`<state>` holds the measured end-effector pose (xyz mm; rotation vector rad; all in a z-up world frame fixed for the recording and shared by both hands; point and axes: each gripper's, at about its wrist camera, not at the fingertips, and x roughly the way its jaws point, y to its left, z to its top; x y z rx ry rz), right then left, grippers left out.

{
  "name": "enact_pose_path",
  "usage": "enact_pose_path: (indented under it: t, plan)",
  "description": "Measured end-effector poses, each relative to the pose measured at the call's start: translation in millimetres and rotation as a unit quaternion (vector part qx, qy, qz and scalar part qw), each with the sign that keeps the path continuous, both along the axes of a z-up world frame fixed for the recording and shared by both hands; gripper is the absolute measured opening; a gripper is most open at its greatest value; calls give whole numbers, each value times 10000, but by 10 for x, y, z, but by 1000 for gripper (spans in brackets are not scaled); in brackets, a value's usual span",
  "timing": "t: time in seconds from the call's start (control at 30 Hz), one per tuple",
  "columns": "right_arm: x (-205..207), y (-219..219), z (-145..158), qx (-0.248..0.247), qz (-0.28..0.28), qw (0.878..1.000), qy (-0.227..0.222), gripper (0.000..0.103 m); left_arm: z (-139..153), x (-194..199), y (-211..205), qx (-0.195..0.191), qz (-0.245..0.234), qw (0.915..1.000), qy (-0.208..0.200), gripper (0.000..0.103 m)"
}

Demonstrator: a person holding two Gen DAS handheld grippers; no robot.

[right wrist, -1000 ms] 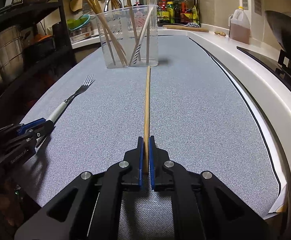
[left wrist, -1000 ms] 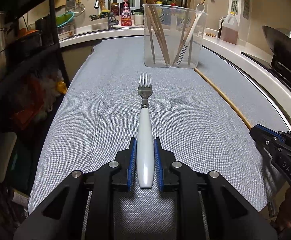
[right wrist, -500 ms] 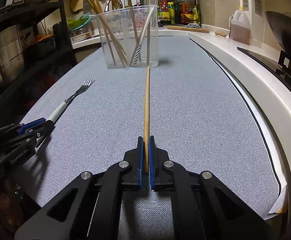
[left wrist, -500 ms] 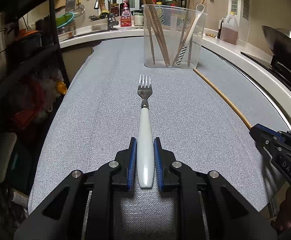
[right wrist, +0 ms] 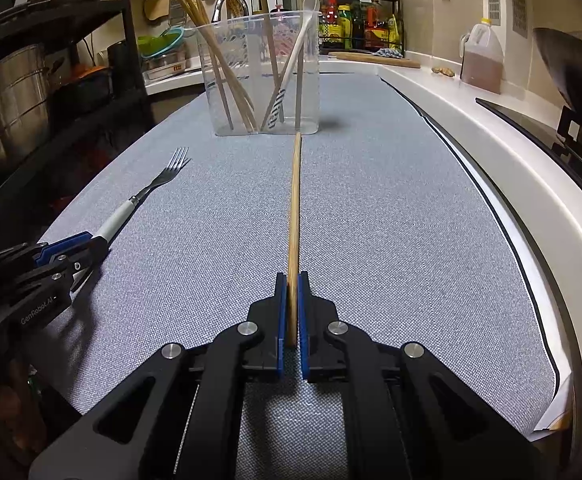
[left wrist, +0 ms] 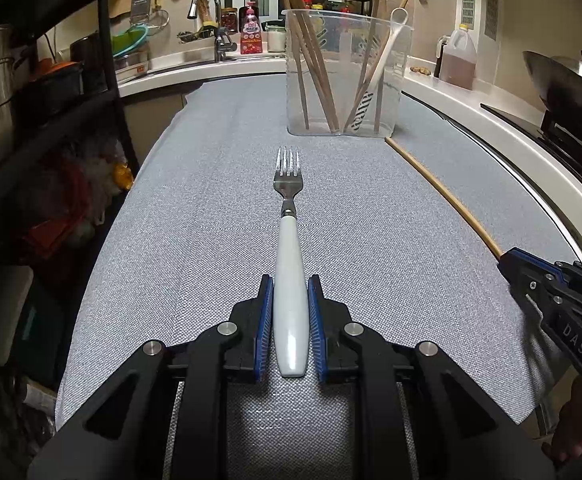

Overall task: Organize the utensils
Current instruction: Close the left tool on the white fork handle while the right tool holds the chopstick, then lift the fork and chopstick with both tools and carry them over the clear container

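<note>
While both utensils lie on the grey mat pointing at the far clear container [left wrist: 345, 80], we clamp the left gripper [left wrist: 290, 292] on the fork [left wrist: 289, 280] handle and the right gripper [right wrist: 291, 292] on the wooden chopstick [right wrist: 294, 208], nearer the container.

Beyond my fingers I log a grey woven mat [left wrist: 211, 208] across the worktop. Far ahead, left: a chrome tap [left wrist: 207, 8] and a pink bottle [left wrist: 250, 30] just beside it. Left of the fingers: a black shelf rack [right wrist: 131, 40] holding a steel pot [right wrist: 9, 96]. Right of them: an amber jug [right wrist: 483, 58], a dark wok [left wrist: 567, 84], a spice rack [right wrist: 359, 20].
</note>
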<state>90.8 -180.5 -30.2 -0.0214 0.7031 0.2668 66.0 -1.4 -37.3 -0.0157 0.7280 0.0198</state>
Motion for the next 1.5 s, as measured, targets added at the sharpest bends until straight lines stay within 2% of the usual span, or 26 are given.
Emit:
enact_pose_path:
  t: [0.2,0.33,0.6,0.93,1.23,1.5]
  plan:
    - [-3,-1,20,-15,-26,10000,45,5,-2,-1,2,-13,2,10000,1,18]
    - [-60,-12,162,14,-31,9999,-98,5,57,-41,-11,-37,-33,9999,-103,18]
    - [-267,-37,653,-7,19,9975,-702,5,336,-214,-21,-4,-128,9974,-707,18]
    - [-364,-75,1067,-33,58,9930,-1175,5,574,-344,-48,78,-235,9916,-1273,18]
    - [-242,-164,1393,156,-19,9900,-1402,5,633,-335,0,-58,-216,9909,-1329,18]
    - [-57,-91,1584,317,84,9897,-1394,5,832,-172,150,-430,-191,9916,-1205,17]
